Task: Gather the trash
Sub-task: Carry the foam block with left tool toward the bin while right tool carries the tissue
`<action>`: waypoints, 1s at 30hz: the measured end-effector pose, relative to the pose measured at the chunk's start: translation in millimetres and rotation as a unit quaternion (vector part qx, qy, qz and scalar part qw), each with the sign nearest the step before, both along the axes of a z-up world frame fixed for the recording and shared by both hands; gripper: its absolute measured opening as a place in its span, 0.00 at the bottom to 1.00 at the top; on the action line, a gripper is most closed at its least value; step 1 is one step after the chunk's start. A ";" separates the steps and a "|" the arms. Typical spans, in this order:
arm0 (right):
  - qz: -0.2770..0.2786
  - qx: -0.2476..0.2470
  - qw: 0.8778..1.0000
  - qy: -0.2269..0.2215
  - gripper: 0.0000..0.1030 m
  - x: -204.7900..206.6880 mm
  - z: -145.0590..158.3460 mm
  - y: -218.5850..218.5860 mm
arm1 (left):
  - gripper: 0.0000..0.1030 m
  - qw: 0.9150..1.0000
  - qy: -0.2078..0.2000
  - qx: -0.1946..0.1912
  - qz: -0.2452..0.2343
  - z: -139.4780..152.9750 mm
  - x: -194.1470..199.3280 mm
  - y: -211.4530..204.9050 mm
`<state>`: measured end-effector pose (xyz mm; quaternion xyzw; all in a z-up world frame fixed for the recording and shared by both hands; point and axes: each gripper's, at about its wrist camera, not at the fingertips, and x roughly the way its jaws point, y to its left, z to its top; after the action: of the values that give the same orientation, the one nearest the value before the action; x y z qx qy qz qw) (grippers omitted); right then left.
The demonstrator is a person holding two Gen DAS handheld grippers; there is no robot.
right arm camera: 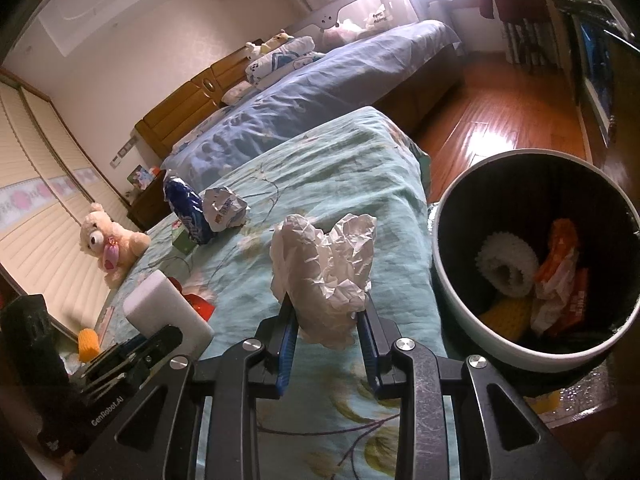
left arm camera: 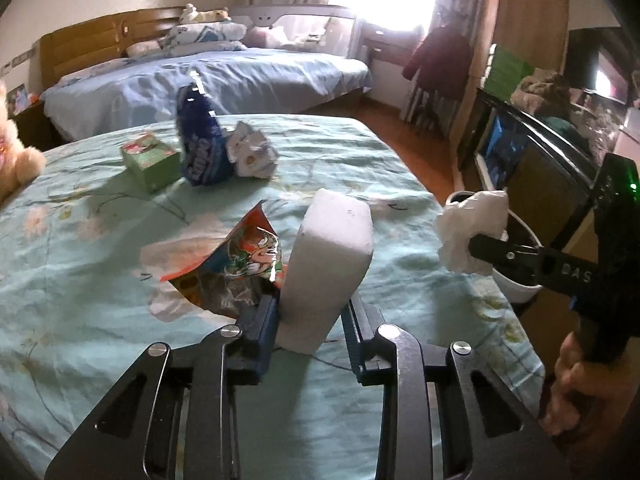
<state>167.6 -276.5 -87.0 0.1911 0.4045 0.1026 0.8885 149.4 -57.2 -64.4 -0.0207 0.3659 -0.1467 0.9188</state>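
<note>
Bedspread [right arm camera: 340, 168] beneath right tool [right arm camera: 328, 320] gripping crumpled paper [right arm camera: 324, 264].

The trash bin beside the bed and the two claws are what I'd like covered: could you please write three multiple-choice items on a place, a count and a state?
1. Where is the trash bin?
A. On the blue bed
B. On the floor beside the green bedspread's edge
C. On the wooden headboard

2. How many claws are holding something?
A. None
B. One
C. Two

3. What is the state of the white paper?
A. Crumpled, gripped above the bedspread
B. Folded flat inside the bin
C. Lying loose on the floor

Answers: 1 B, it stands just off the green bedspread over wooden floor. 2 C, the left claw grips a white foam block and the right claw grips the paper. 3 A, it is wrinkled and not yet over the bin.
</note>
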 end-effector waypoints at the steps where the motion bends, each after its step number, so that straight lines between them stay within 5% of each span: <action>1: -0.001 0.001 1.000 0.000 0.28 -0.4 -0.2 -1.5 | 0.27 1.000 -0.001 -0.002 -0.006 1.8 -0.7 -3.7; 10: -0.008 0.005 1.000 -0.002 0.28 -4.1 0.7 -11.4 | 0.30 1.000 0.007 0.001 -0.019 5.3 -4.9 -9.3; 15: -0.007 0.005 1.000 -0.001 0.28 -4.8 0.5 -11.1 | 0.45 1.000 0.017 -0.012 0.001 3.2 -9.0 13.4; 30: 0.004 -0.003 1.000 0.003 0.28 -6.0 2.0 5.2 | 0.50 0.998 0.025 -0.044 0.036 -0.5 -4.8 50.0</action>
<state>161.5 -271.3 -85.0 0.1874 0.4080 0.1041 0.8874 144.6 -7.2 -64.9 -0.0779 0.3813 -0.1294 0.9120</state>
